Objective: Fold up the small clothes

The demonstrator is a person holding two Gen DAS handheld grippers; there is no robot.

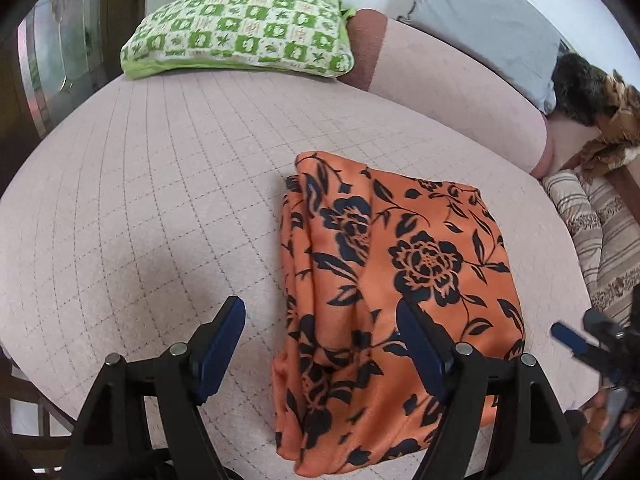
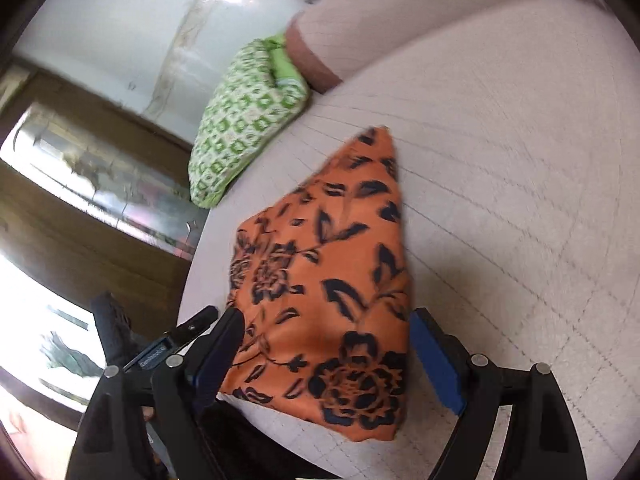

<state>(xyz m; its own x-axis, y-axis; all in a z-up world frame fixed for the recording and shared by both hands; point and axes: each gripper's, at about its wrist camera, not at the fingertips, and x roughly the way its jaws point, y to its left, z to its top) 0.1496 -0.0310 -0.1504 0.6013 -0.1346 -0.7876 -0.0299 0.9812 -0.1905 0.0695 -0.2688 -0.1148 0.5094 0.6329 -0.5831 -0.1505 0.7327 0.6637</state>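
Both grippers spread wide over the folded cloth.

The left gripper (image 1: 320,344) fingers gape, empty; the right gripper (image 2: 326,354) likewise, seemingly gripping nothing in its blurred view. The orange floral garment (image 1: 392,288) lies folded on the quilted bed (image 1: 160,184), green pillow (image 1: 240,28) beyond.

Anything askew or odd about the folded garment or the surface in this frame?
Nothing stands out much. The orange garment with black flowers lies folded on the quilted pale pink bed cover, its left edge slightly bunched into uneven layers. Both the left gripper and right gripper are open, holding nothing.
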